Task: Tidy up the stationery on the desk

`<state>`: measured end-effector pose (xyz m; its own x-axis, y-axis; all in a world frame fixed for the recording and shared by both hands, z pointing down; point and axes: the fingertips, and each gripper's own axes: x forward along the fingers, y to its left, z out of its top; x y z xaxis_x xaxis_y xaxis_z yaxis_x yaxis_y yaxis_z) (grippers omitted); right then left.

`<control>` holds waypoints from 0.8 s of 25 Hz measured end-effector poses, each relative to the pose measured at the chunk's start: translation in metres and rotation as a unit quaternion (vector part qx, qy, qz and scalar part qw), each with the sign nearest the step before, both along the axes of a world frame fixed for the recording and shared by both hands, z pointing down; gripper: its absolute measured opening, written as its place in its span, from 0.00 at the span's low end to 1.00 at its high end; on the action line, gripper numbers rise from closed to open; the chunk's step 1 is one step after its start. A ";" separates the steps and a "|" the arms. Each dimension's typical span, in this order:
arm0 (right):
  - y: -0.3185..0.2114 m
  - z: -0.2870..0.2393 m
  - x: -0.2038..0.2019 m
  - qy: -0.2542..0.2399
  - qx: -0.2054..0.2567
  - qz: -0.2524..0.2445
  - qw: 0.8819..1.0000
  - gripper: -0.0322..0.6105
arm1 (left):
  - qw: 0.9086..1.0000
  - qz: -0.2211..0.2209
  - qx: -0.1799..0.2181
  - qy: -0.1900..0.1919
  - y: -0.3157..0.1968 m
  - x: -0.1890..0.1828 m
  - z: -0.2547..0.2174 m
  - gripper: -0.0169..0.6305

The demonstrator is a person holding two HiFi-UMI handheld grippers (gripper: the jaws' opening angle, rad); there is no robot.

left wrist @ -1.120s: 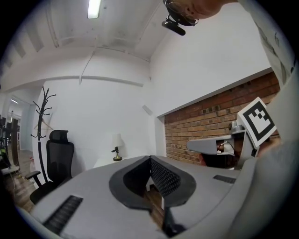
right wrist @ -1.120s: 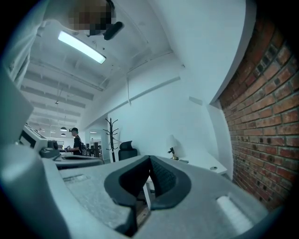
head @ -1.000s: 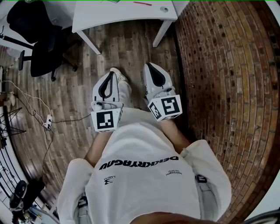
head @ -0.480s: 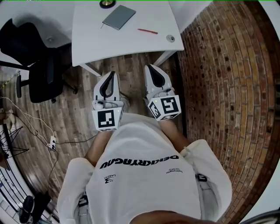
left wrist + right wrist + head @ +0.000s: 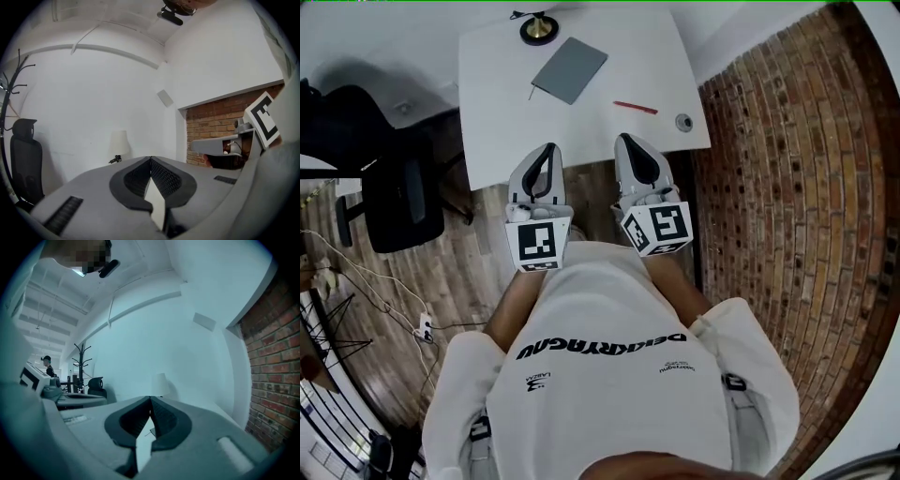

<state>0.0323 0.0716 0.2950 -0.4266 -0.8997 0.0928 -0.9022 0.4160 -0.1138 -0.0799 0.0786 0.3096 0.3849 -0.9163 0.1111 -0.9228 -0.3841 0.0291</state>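
Both tongs were held level and side by side, and in the head view their tips overlapped the near edge of the white tabletop point(image 5: 487, 112). The left tongs point(image 5: 549, 147) had their jaws pressed together with nothing between them. The right tongs point(image 5: 624, 139) were likewise closed and empty, and each one's own view showed the ribbed pads meeting at the tip. A gray notebook point(image 5: 570, 69) lay flat ahead of the left tongs, a little toward the right tongs, well apart from both. A thin dark stick point(image 5: 532, 92), too small to name, lay just beside the notebook's corner nearest the left tongs. A red pen point(image 5: 635, 107) lay near the tip of the right tongs, just ahead of it. To the right of that tip, near the tabletop's corner, sat 1 small round thing point(image 5: 683, 122) that could not be made out. A lamp's black and gold base point(image 5: 538, 28) stood beyond the notebook at the far edge. A black chair point(image 5: 384, 178) stood off to the left of the left tongs, and a brick wall point(image 5: 787, 187) ran along the right of the right tongs.
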 end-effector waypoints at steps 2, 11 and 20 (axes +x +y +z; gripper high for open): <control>-0.017 0.004 -0.003 0.001 -0.006 0.007 1.000 0.05 | 1.000 0.018 -0.022 -0.001 -0.017 -0.001 0.013 0.02; -0.066 0.031 -0.010 0.019 -0.040 0.030 0.999 0.05 | 0.997 0.037 -0.062 -0.012 -0.073 -0.017 0.045 0.02; -0.113 0.076 -0.006 0.000 -0.096 0.027 0.995 0.05 | 0.994 0.040 -0.099 -0.027 -0.135 -0.020 0.072 0.02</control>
<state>0.0264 -0.0415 0.3706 -0.3773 -0.8872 0.2656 -0.9229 0.3365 -0.1871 -0.0998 -0.0563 0.3813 0.4442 -0.8410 0.3090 -0.8919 -0.4477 0.0638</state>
